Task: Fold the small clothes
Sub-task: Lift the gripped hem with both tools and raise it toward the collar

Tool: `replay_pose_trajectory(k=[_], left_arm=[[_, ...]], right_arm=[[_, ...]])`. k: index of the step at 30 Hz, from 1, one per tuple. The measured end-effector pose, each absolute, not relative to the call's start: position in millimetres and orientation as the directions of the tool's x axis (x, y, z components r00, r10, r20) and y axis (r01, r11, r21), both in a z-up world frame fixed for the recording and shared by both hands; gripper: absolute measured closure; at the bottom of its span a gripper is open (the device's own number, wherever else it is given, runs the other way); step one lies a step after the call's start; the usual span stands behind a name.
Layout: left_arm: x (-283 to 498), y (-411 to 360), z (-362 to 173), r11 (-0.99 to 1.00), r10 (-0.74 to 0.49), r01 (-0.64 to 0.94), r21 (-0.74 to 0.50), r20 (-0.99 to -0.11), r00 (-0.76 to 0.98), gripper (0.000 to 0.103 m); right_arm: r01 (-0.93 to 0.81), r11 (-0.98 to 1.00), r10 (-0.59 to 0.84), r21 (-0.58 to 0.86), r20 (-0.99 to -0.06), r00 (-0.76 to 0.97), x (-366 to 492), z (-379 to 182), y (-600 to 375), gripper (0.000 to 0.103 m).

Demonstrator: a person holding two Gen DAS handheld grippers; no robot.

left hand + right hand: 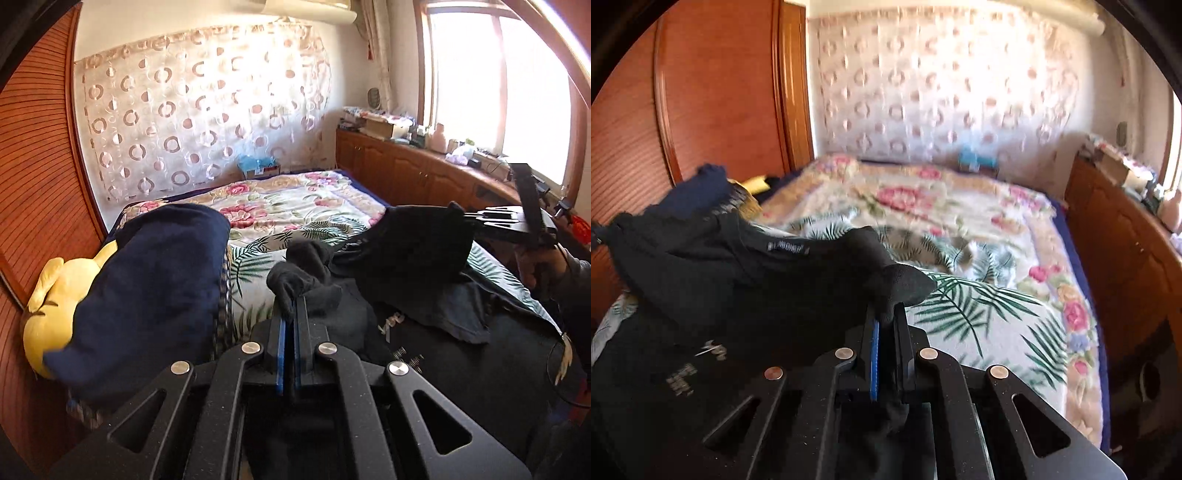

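Note:
A black garment (413, 251) with white lettering is lifted above the bed between both grippers. In the left wrist view my left gripper (293, 308) is shut on a bunched fold of it, with the blue pads pressed together on the cloth. My right gripper (467, 218) comes in from the right, held by a hand, and grips the garment's far edge. In the right wrist view the right gripper (888, 314) is shut on a black corner of the garment (738, 266), which stretches away to the left. Its printed lower part sags onto the bed.
The bed carries a floral blanket (295, 199) and a leaf-print sheet (979, 306). A navy pillow (159, 280) and a yellow plush toy (48, 314) lie at the left by the wooden wardrobe (33, 184). A cluttered wooden cabinet (406, 162) runs under the window.

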State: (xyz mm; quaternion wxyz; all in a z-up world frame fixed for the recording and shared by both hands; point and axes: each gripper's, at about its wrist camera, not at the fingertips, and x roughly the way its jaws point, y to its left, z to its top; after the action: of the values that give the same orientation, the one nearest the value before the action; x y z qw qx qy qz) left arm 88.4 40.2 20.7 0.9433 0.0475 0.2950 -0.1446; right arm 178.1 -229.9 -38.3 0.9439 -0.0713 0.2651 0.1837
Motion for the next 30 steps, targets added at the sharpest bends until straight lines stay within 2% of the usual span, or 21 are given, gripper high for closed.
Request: replay_pose_trajectory(k=[5, 10, 19, 25, 28, 30], left_arm=[[45.5, 52.4, 7.6, 0.958, -0.253, 0.285, -0.030, -0.554, 0.793, 0.099], [8.7, 76.5, -4.9, 0.963, -0.267, 0.245, -0.114, -0.549, 0.792, 0.099], [-37.7, 83.7, 0.5, 0.963, -0.268, 0.233, -0.134, -0.529, 0.805, 0.099], [-54.5, 82.2, -6.5, 0.970, -0.236, 0.229, -0.086, -0.571, 0.787, 0.099], [-49.1, 86.4, -21.3, 0.972, -0.229, 0.211, -0.102, -0.606, 0.762, 0.092], [-47.0, 89.9, -26.5, 0.975, -0.220, 0.194, -0.109, -0.615, 0.757, 0.084]], right_arm=[[-0.379, 0.925, 0.331, -0.002, -0.481, 0.812, 96.7, -44.2, -250.1, 0.097], [-0.357, 0.933, 0.330, 0.033, -0.471, 0.818, 22.3, -61.0, -278.3, 0.097], [-0.340, 0.939, 0.324, 0.052, -0.467, 0.823, -60.1, -49.5, -305.5, 0.097], [-0.355, 0.934, 0.317, 0.037, -0.541, 0.779, -83.7, -56.5, -304.2, 0.097], [-0.346, 0.937, 0.300, 0.040, -0.596, 0.745, -78.8, -71.3, -303.7, 0.097], [-0.334, 0.942, 0.285, 0.041, -0.623, 0.728, -72.9, -77.8, -304.2, 0.096]])
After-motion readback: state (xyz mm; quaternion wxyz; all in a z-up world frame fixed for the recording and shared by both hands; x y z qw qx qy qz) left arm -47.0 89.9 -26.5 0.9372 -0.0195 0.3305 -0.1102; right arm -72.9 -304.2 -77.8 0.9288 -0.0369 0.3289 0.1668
